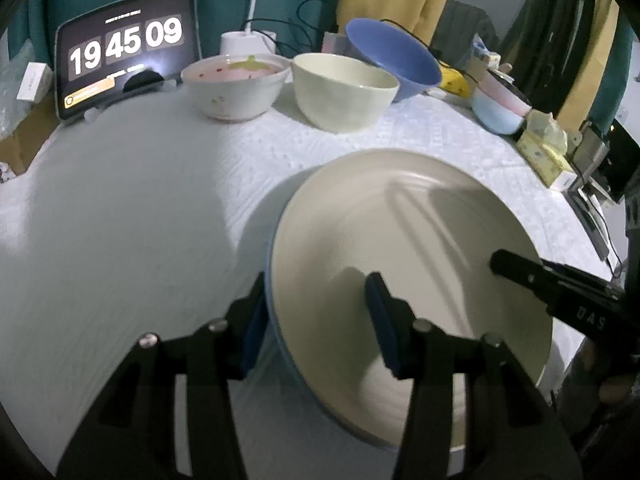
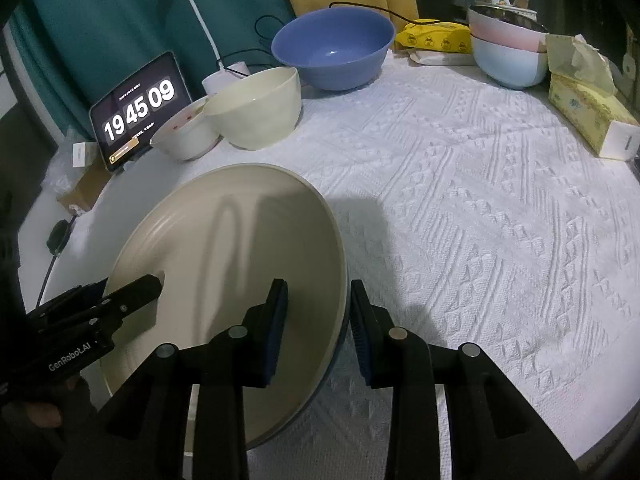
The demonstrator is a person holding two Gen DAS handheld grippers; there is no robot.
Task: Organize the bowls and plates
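A wide, shallow cream plate (image 1: 408,264) with faint concentric ridges and a blue underside lies on a tabletop (image 2: 500,208) covered with white embossed cloth. The left gripper (image 1: 316,320) straddles the plate's left rim, one blue ribbed pad outside, one inside; whether they press the rim cannot be told. The right gripper (image 2: 318,328) straddles the opposite rim likewise. Behind stand a white speckled bowl (image 1: 236,84), a smooth cream bowl (image 1: 344,92), a round blue bowl (image 2: 332,50) and stacked pastel bowls (image 2: 508,52).
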